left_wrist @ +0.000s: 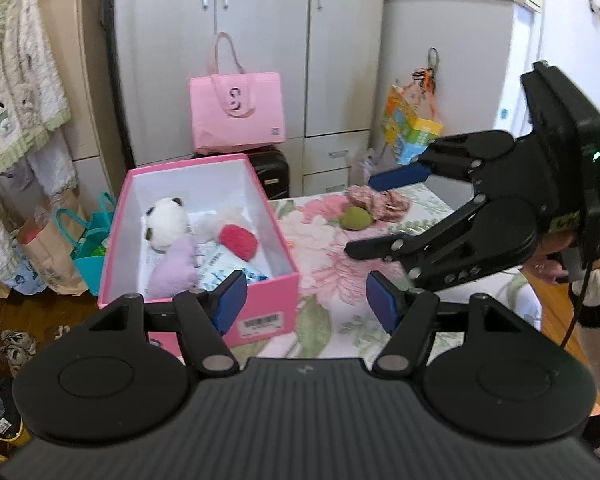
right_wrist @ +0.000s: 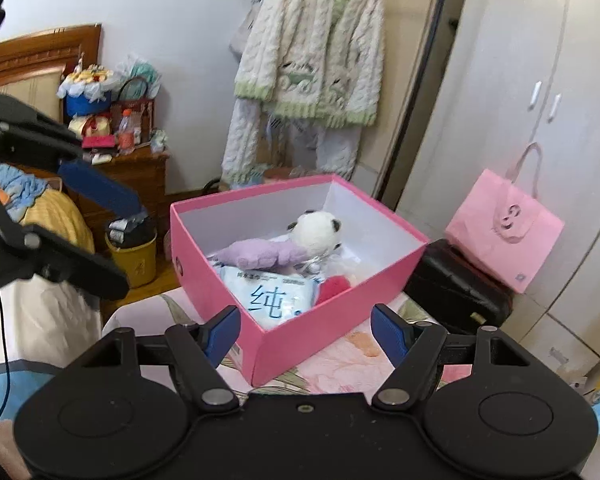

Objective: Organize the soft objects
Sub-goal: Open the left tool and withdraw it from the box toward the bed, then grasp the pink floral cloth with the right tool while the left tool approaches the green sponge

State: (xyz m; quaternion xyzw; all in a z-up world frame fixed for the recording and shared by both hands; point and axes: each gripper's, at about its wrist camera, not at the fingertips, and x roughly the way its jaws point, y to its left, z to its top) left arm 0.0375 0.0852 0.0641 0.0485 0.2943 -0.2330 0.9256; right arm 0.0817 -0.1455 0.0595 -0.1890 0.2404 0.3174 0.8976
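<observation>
Left wrist view. Left claw (left_wrist: 306, 306) spread wide, blue pads apart, nothing between them; hovering above the floral-print tabletop (left_wrist: 332, 280) just right of the open pink cardboard box (left_wrist: 268, 308). Inside the box: white-and-black panda plush (left_wrist: 165, 222), lilac plush piece (left_wrist: 174, 268), red fuzzy ball (left_wrist: 238, 242), pale blue-printed tissue packet (left_wrist: 224, 266), all lying loose on the white bottom. On the tabletop beyond the box, well apart from it: round olive-green soft ball (left_wrist: 356, 218), touching a crumpled pink floral fabric piece (left_wrist: 376, 200) behind it. Right claw (left_wrist: 376, 216) entering from the right at an angle, fingers wide apart, upper blue pad above the fabric piece, lower black finger near the green ball; gripping nothing. Pink tote bag (left_wrist: 236, 114) standing on a black suitcase (left_wrist: 272, 170) against the grey wardrobe (left_wrist: 260, 40).

Right wrist view. Right claw (right_wrist: 306, 330) wide open, empty, aimed at the near corner of the pink box (right_wrist: 300, 336). Panda plush (right_wrist: 314, 232) toward the far end of the box, lilac plush (right_wrist: 260, 254) lying in front of it, tissue packet (right_wrist: 272, 294) nearest, red ball (right_wrist: 334, 286) partly hidden by the box wall. Left claw (right_wrist: 100, 232) at the left edge, fingers parted, empty. Cream-and-green knitted jacket (right_wrist: 312, 52) hanging on the wall behind.
</observation>
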